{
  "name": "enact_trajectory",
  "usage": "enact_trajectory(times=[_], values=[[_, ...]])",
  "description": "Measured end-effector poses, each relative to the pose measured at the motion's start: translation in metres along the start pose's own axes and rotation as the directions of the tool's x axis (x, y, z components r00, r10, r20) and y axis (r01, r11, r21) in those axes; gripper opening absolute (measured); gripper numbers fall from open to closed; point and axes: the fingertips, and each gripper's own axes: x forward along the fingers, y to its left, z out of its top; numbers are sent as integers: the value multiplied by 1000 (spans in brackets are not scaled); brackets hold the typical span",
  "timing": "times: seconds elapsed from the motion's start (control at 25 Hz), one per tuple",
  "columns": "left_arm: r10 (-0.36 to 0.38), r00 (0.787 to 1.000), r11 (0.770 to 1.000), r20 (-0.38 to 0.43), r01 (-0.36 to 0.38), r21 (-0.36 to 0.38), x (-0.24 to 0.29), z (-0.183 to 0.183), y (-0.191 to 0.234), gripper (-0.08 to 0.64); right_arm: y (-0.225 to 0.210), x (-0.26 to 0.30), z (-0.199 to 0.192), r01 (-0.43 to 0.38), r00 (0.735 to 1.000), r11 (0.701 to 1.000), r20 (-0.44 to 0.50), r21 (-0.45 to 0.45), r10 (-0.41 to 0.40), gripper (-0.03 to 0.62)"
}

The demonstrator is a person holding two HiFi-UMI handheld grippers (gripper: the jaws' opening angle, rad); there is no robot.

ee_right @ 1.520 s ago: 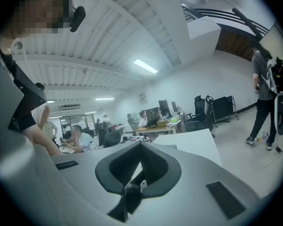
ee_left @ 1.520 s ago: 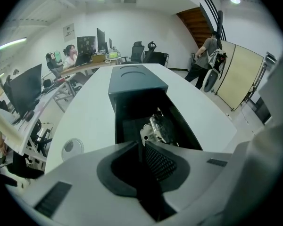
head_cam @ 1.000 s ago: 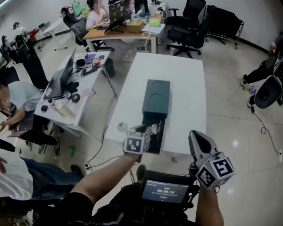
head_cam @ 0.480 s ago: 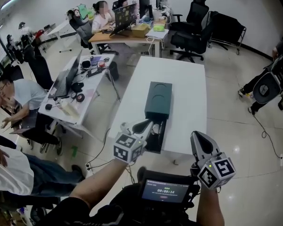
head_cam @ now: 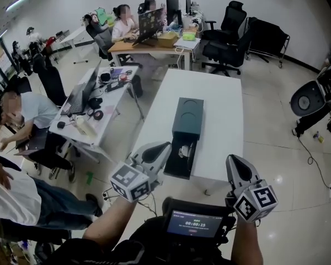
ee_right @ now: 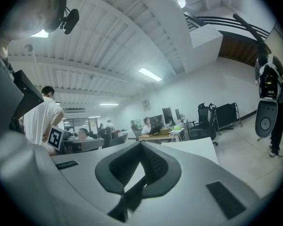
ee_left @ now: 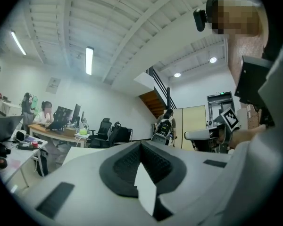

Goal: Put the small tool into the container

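Open-plan office.
People [head_cam: 123, 29] are sitting at desks [head_cam: 149, 40] with monitors [head_cam: 171, 0] and laptops [head_cam: 80, 90]; swivel chairs [head_cam: 223, 43] are standing on the shiny floor [head_cam: 265, 137], strip lights [ee_left: 89, 60] glowing overhead.

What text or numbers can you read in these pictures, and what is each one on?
"00:00:15": on the screen at the bottom of the head view.
Smaller print under that timer: too small to read.
Square markers on the left gripper and right gripper: black-and-white patterns, no letters.
Wall poster: too blurred to read.
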Motion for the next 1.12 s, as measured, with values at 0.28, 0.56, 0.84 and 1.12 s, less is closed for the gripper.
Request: enact_trajectory(times=[0.28,0.56,0.84,1.12], values=[[2,1000,1000,30,-2,20,-28,26,-26,6,4,-22,9,-17,1000,1000,12,1,17,18],[20,999,996,28,-22,82,-69,48,-68,6,0,-57,1,-48,999,998,14,27,48,17],[77,997,994,20,-79,82,-119,48,-88,6,9,-78,-28,-76,997,995,-10,65,77,17],[67,997,995,46,-69,66,-182,43,-96,6,72,-105,-24,-64,997,998,47,-1,64,17]])
